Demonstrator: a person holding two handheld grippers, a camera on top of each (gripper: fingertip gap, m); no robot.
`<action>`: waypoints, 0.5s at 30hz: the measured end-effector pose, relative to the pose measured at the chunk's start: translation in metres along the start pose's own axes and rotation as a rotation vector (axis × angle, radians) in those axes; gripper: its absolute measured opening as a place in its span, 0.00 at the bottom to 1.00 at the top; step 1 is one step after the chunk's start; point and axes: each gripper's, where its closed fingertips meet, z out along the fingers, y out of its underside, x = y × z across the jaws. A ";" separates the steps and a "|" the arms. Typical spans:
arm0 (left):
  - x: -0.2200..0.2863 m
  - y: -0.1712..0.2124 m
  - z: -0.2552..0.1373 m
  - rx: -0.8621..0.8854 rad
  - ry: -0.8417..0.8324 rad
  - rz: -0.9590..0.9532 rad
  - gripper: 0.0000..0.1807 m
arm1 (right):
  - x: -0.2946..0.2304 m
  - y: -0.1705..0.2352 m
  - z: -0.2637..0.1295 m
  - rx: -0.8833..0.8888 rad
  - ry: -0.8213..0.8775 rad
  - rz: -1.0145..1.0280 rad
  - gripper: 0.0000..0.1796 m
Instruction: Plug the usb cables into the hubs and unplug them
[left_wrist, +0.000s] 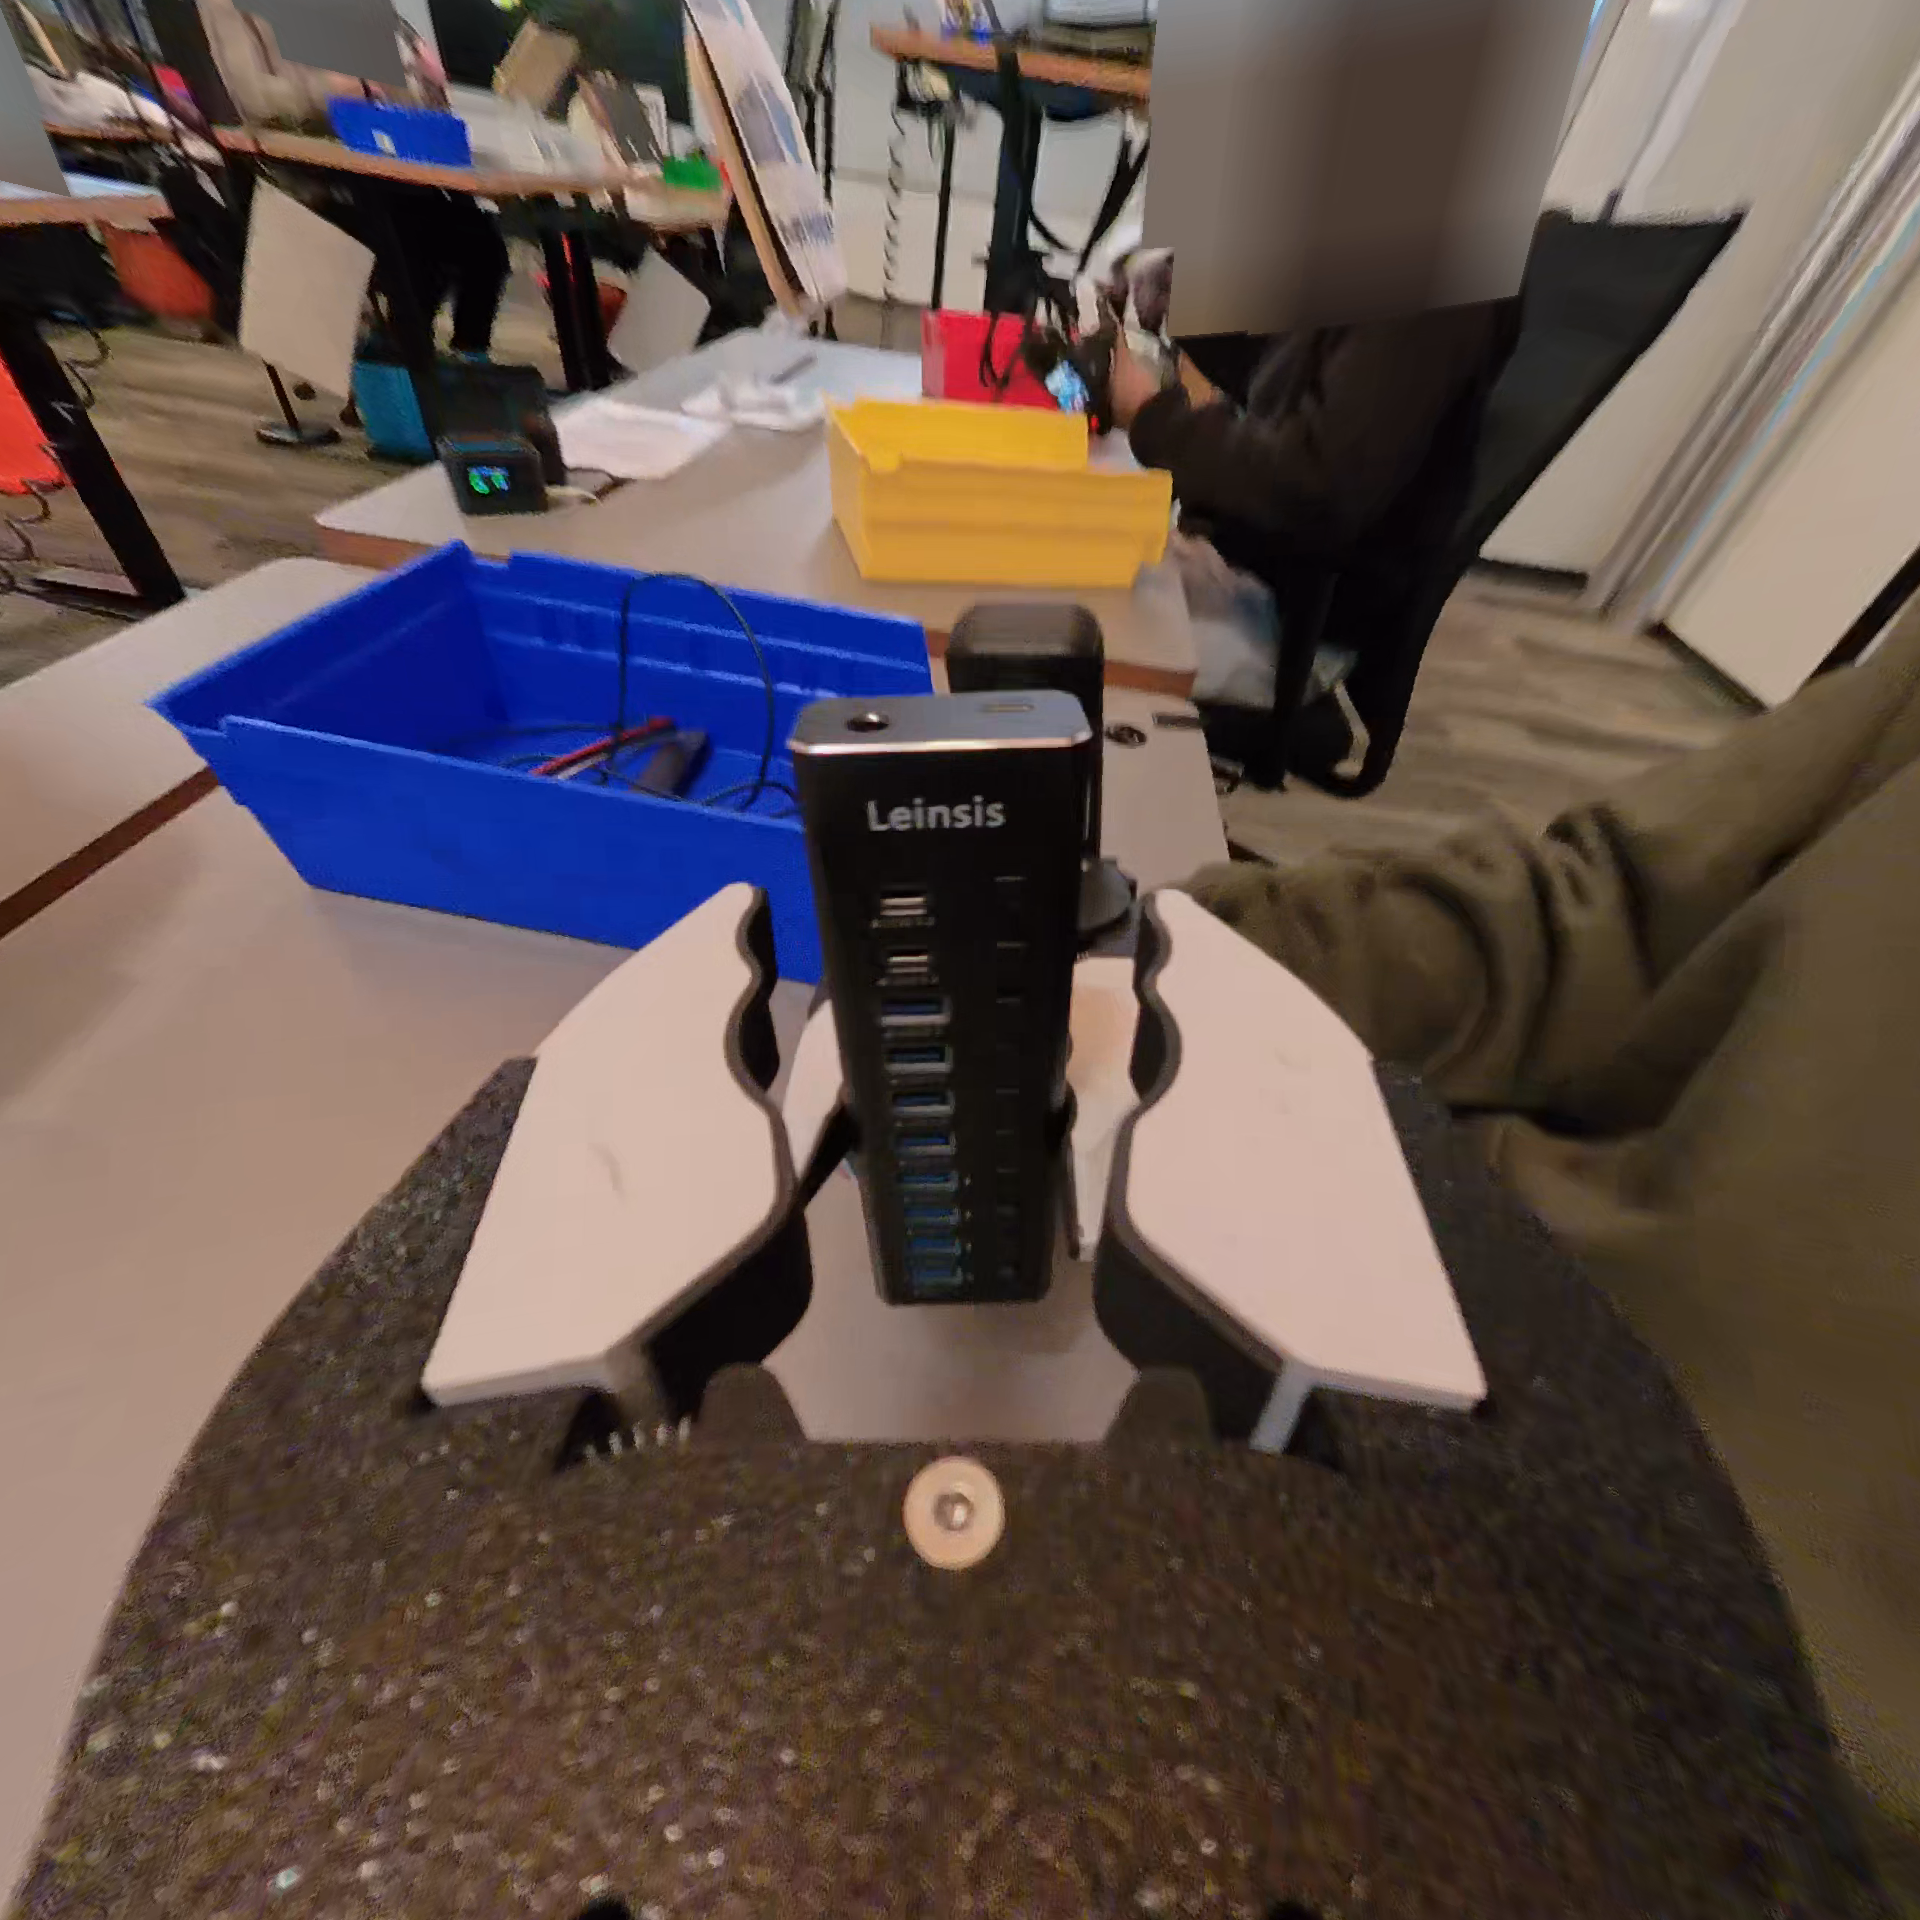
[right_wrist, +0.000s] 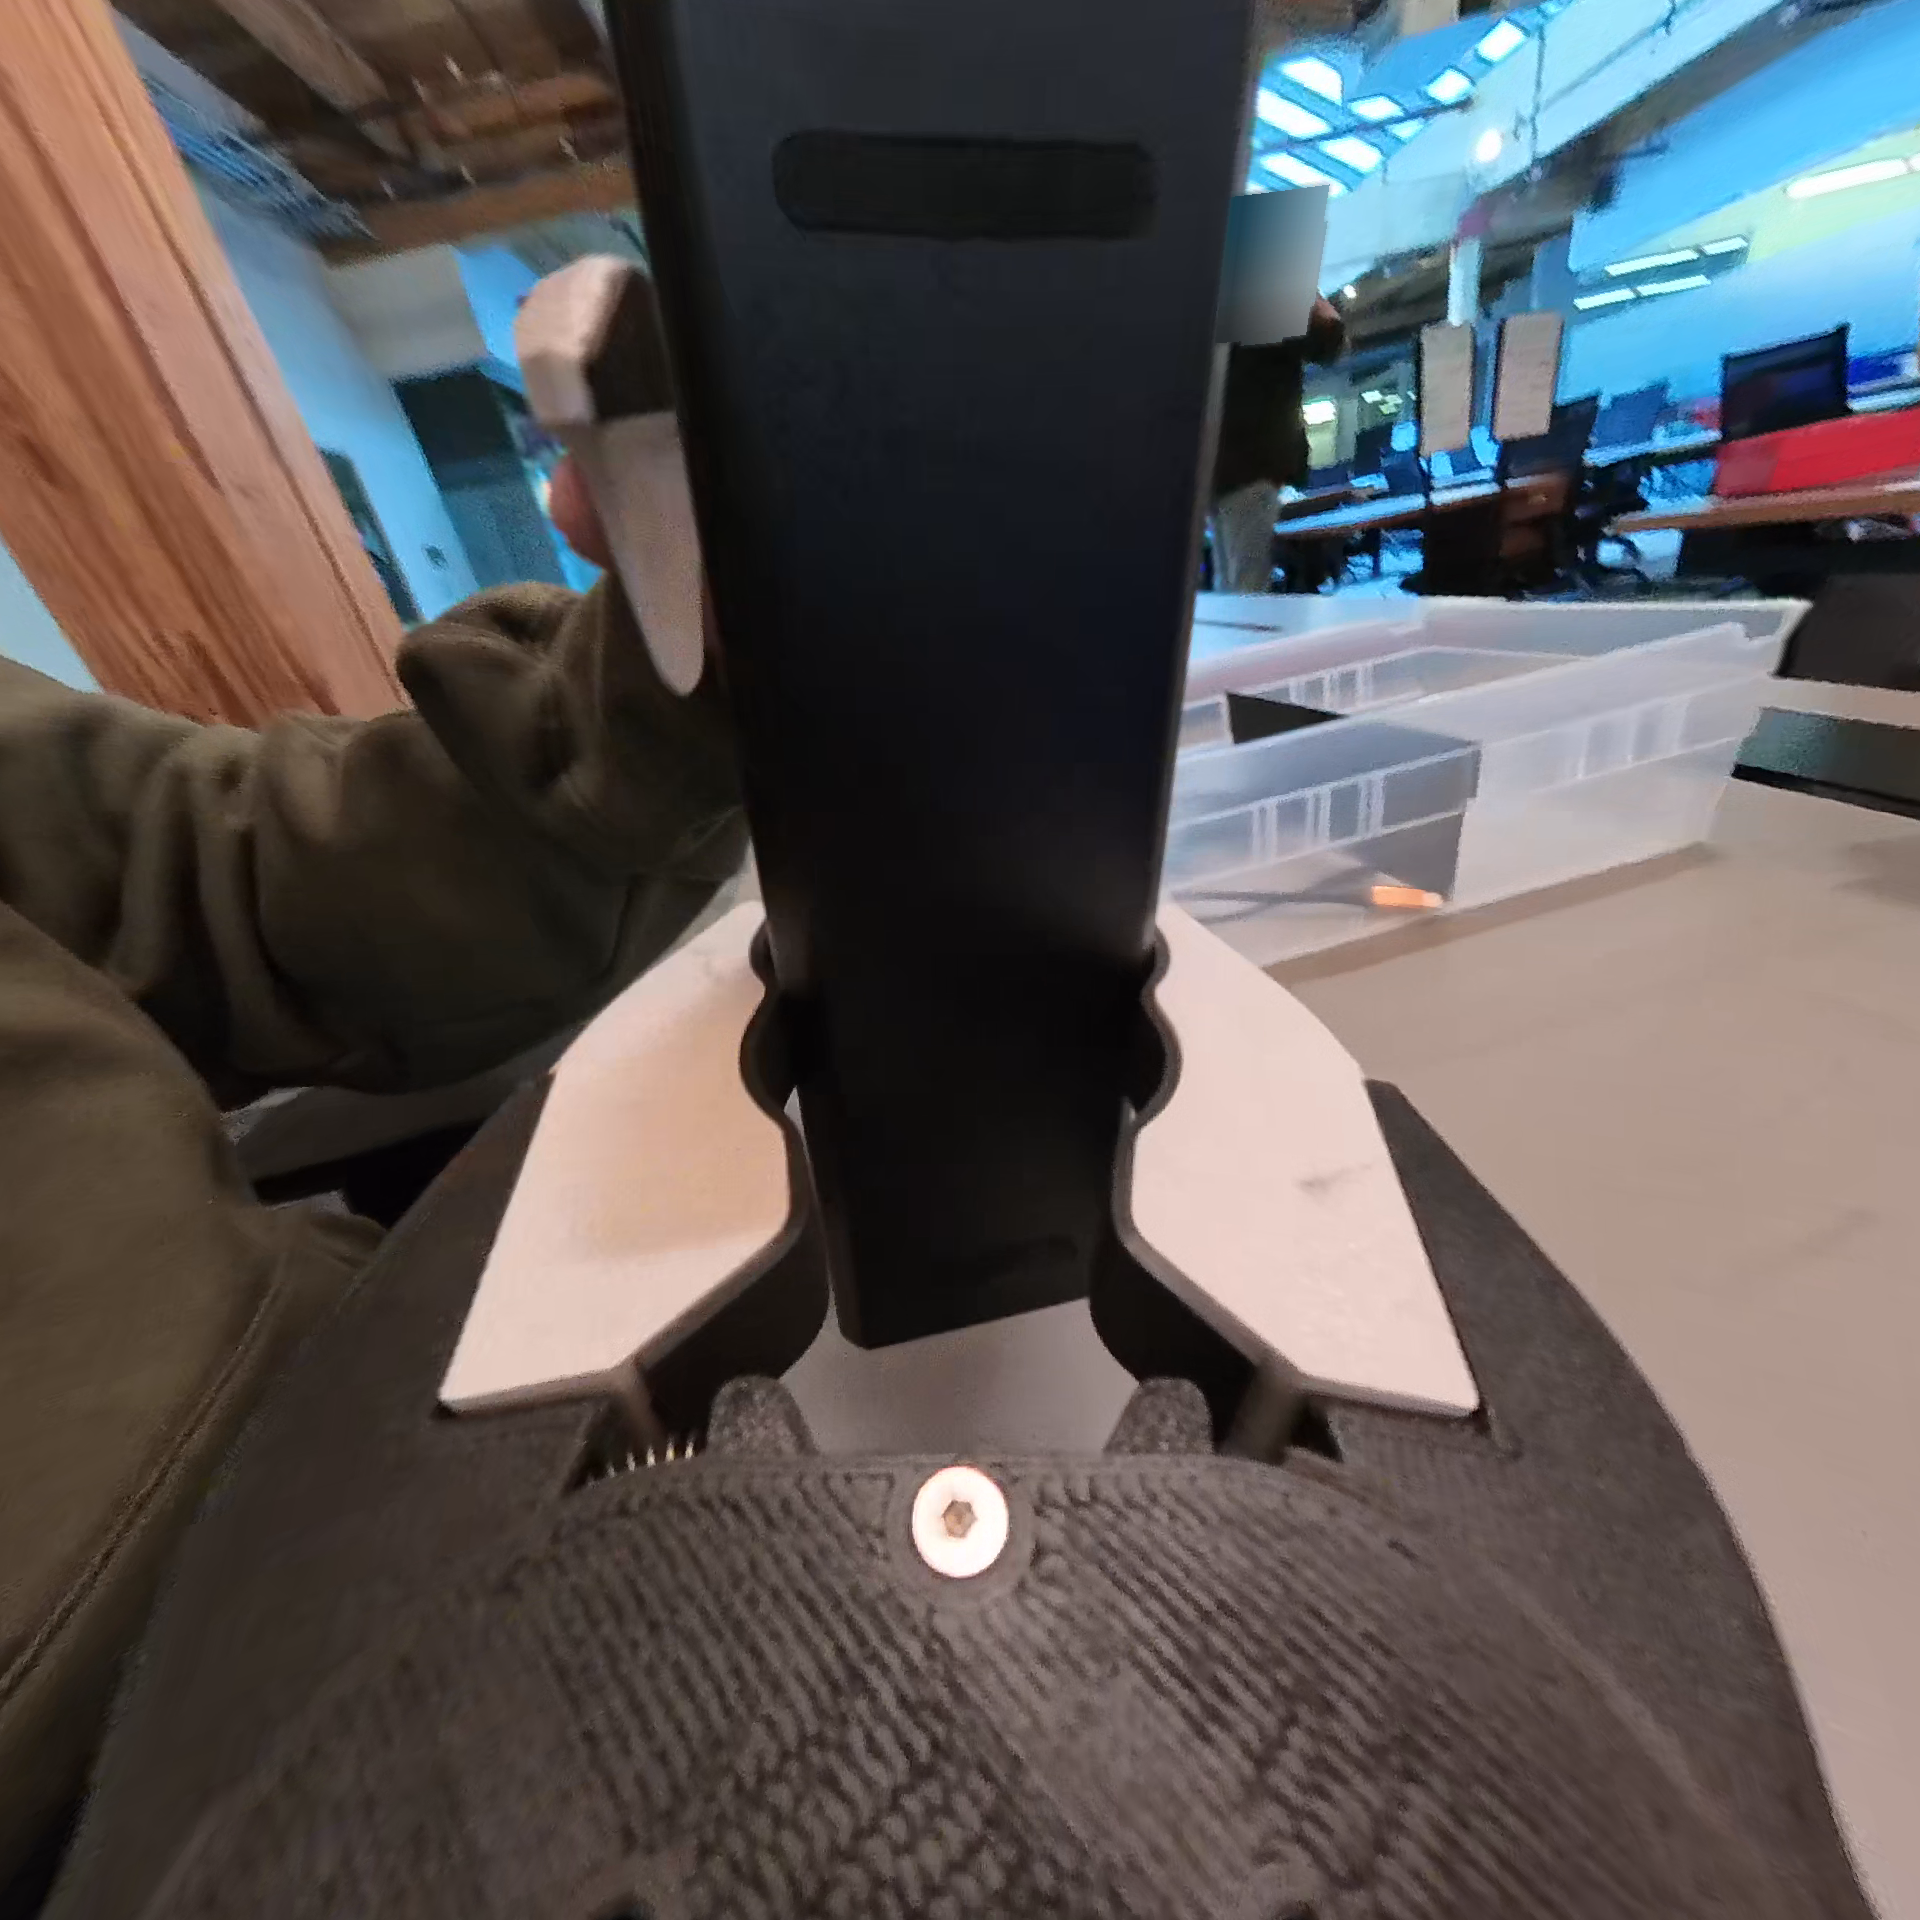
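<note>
- Hub (left_wrist: 935, 831) of black metal, held upright between both grippers; port side turned toward the left wrist view, plain back (right_wrist: 956, 623) filling much of the right wrist view.
- Right gripper (right_wrist: 961, 1023) pinching the hub's lower part, fingers pressed against both edges.
- Left gripper (left_wrist: 956, 935) spread, one finger on each side of the hub with a narrow gap on both sides; one finger (right_wrist: 634, 499) seen just beside the hub's left edge in the right wrist view.
- Olive sleeve (left_wrist: 1507, 935) reaching in from the right, close behind the hub.
- Blue bin (left_wrist: 436, 748) on the tabletop (left_wrist: 208, 1091), behind and left of the hub, holding loose cables (left_wrist: 644, 748); its near right corner hidden by the hub.
- Black rounded block (left_wrist: 1023, 649) directly behind the hub's top, mostly hidden.
- Yellow bins (left_wrist: 987, 499), stacked, and a red bin (left_wrist: 966, 353) on the next table, beside a seated person (left_wrist: 1299, 416).
- Clear bins (right_wrist: 1558, 727) right of the hub's back, one holding an orange-tipped cable (right_wrist: 1403, 896).
</note>
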 end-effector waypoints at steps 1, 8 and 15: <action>-0.001 -0.003 -0.002 0.009 -0.011 -0.015 0.36 | 0.000 -0.001 -0.001 0.014 -0.005 -0.007 0.35; 0.007 0.009 0.010 -0.153 -0.107 0.041 0.43 | 0.003 0.007 0.005 -0.042 0.044 -0.065 0.35; -0.003 0.021 0.023 -0.193 -0.226 0.103 0.34 | 0.003 0.012 0.010 -0.113 0.084 -0.116 0.35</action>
